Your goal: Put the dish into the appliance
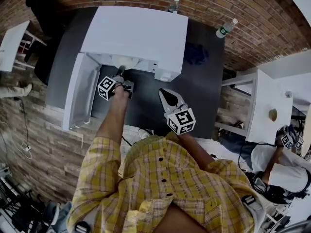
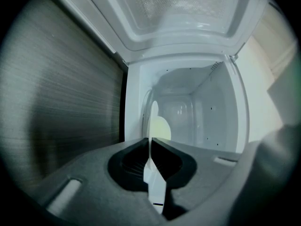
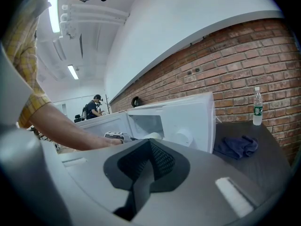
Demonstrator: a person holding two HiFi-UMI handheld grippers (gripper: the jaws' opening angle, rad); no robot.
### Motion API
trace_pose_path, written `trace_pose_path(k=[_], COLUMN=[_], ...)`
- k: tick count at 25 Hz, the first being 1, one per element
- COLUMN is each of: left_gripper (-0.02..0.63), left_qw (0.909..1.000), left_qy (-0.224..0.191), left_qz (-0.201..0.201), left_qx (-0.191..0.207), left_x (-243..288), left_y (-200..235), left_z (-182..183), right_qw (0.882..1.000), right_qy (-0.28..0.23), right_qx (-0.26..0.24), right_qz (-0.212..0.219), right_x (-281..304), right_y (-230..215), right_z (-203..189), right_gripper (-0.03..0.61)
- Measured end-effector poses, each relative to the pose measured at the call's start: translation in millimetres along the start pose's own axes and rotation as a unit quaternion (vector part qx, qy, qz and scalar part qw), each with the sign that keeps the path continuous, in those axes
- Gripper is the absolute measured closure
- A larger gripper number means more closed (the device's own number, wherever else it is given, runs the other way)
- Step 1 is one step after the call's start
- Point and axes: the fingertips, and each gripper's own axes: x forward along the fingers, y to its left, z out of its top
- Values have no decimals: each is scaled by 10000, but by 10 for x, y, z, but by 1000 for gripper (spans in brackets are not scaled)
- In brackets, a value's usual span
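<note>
At the far left of the head view the appliance's door (image 1: 77, 93) hangs swung open. Just right of it, your left gripper (image 1: 121, 72) reaches into the mouth of the white appliance (image 1: 138, 35), which stands on the dark table (image 1: 206, 93).

In the left gripper view, your left gripper (image 2: 151, 144) has its jaws pinched on the dish (image 2: 154, 114). The dish shows edge-on as a thin white rim caught between the two pads. Part of that rim runs back towards the camera. The rest reaches forward past the fingertips into the white cavity (image 2: 197, 112). So the dish is gripped at its rim and carried inside the opening; you cannot tell from these views whether it touches the cavity floor.

Further right, your right gripper (image 1: 163, 92) hovers over the dark table, in front of the appliance and apart from it. In the right gripper view, that claw (image 3: 150, 143) has its jaws pressed together with nothing between them, aimed at the appliance (image 3: 188, 121).

Right of the appliance a blue cloth (image 1: 196, 53) lies crumpled on the table. A plastic bottle (image 1: 226, 28) is at the table's far right corner by the brick wall.
</note>
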Motion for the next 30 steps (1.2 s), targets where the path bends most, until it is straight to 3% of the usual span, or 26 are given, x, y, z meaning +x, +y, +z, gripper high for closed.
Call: trace_pose_path(k=[3,8,16,17,22,30], left_gripper=[587,498,471,474,614,614], left_qw=[10000,9998,9995,9996,9988,9923], left_qy=[-47,-53,-93,-56,226,396], left_qz=[-3,-100,-209,-220,-378,-742], left_qx=[-73,-173,-223,-176,231,912], left_x=[-26,-46,-270,-319,-600,-1121], left_y=[-10,-40,-65,-79,-220,-650], left_z=[15,17,-23,-46,-198,-472], right_qw=[10000,10000,9999,9999,9998,9995], right_qy=[2,21,-32,-39,-94,-159], right_qx=[9,18,25,23,10,-24], right_qz=[25,81,161,161,203,264], right_x=[6,11,-16,-25,-51,-122], right_y=[15,38,104,111,163,275], right_z=[0,-3,5,7,18,43], right_gripper=[577,576,575,575,577,575])
